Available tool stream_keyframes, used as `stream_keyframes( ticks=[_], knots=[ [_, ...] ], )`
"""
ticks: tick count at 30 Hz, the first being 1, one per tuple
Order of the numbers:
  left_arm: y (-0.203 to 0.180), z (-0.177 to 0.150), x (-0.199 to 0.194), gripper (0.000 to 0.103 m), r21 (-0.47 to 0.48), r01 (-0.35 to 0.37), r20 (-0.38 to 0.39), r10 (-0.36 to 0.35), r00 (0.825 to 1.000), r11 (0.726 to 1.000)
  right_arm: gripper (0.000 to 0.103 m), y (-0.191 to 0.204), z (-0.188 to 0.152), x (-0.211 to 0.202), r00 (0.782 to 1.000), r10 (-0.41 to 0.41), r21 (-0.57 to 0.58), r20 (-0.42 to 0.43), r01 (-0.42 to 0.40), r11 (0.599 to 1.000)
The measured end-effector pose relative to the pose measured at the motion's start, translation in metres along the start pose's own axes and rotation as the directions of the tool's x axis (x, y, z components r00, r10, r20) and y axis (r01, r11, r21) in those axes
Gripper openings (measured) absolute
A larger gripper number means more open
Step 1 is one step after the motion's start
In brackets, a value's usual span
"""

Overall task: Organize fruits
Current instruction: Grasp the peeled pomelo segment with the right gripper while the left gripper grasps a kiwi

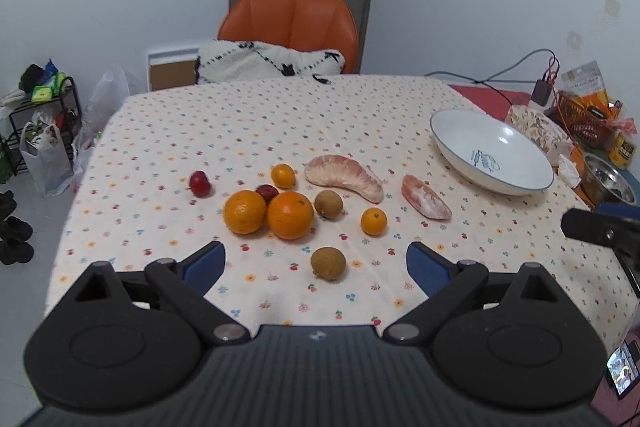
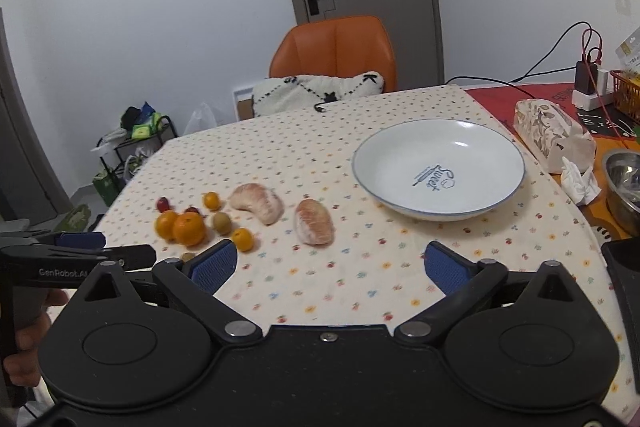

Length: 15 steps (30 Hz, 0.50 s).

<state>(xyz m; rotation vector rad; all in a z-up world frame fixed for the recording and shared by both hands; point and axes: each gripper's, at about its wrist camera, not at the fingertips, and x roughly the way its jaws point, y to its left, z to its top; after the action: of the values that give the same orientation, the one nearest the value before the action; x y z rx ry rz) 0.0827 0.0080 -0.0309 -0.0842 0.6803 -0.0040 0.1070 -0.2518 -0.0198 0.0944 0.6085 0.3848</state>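
Both grippers hover low over the near edge of the counter (image 1: pixel 168 115), side by side. The left gripper (image 1: pixel 316 269) gapes wide and empty above a brown fruit (image 1: pixel 328 263); the right gripper (image 2: pixel 328 263) is equally wide, holding nothing. The fruits (image 1: pixel 290 215) lie clustered on the cloth, left of the empty white bowl (image 2: pixel 500 143).

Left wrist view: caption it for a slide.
Open left claw above scattered fruit on the floral tablecloth, white bowl empty.
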Motion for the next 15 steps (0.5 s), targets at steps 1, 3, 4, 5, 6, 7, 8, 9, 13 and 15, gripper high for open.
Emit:
stream_keyframes(
  ticks=[1, 3, 4, 5, 6, 7, 8, 9, 13, 15],
  knots=[
    [-0.001, 0.0, 0.004, 0.097, 0.005, 0.006, -0.003, -0.006, 1.0, 1.0, 0.092, -0.003, 0.001, 0.004, 1.0, 0.004, 0.004, -0.003, -0.004, 1.0],
    [-0.003, 0.0, 0.012, 0.093, 0.019, 0.014, -0.014, -0.014, 1.0, 1.0, 0.091, -0.007, 0.002, 0.012, 1.0, 0.011, 0.012, -0.014, -0.011, 1.0],
    [-0.005, 0.001, 0.016, 0.09, 0.023, 0.017, -0.021, -0.016, 1.0, 1.0, 0.091, -0.008, 0.002, 0.015, 1.0, 0.014, 0.011, -0.019, -0.014, 1.0],
    [-0.005, 0.001, 0.021, 0.089, 0.026, 0.019, -0.03, -0.018, 0.999, 0.999, 0.091, -0.009, 0.002, 0.019, 1.0, 0.018, 0.009, -0.023, -0.017, 1.0],
    [-0.006, 0.001, 0.025, 0.085, 0.03, 0.022, -0.039, -0.021, 0.999, 0.999, 0.091, -0.01, 0.001, 0.022, 0.999, 0.021, 0.009, -0.026, -0.021, 1.0],
    [-0.007, 0.0, 0.029, 0.082, 0.031, 0.025, -0.047, -0.023, 0.999, 0.999, 0.089, -0.01, 0.001, 0.026, 0.999, 0.025, 0.009, -0.032, -0.024, 1.0],
    [-0.006, 0.0, 0.033, 0.081, 0.03, 0.028, -0.056, -0.027, 0.998, 0.999, 0.087, -0.01, 0.001, 0.03, 0.999, 0.031, 0.007, -0.041, -0.03, 1.0],
    [-0.006, -0.001, 0.037, 0.077, 0.028, 0.032, -0.064, -0.03, 0.998, 0.999, 0.084, -0.011, 0.001, 0.033, 0.998, 0.036, 0.007, -0.05, -0.036, 0.999],
    [-0.003, -0.002, 0.048, 0.067, 0.016, 0.037, -0.08, -0.036, 0.996, 0.999, 0.083, -0.012, 0.0, 0.047, 0.996, 0.051, 0.021, -0.073, -0.049, 0.999],
    [-0.002, -0.001, 0.051, 0.066, 0.008, 0.038, -0.08, -0.037, 0.996, 0.999, 0.083, -0.012, 0.0, 0.053, 0.995, 0.054, 0.025, -0.079, -0.052, 0.998]
  ],
)
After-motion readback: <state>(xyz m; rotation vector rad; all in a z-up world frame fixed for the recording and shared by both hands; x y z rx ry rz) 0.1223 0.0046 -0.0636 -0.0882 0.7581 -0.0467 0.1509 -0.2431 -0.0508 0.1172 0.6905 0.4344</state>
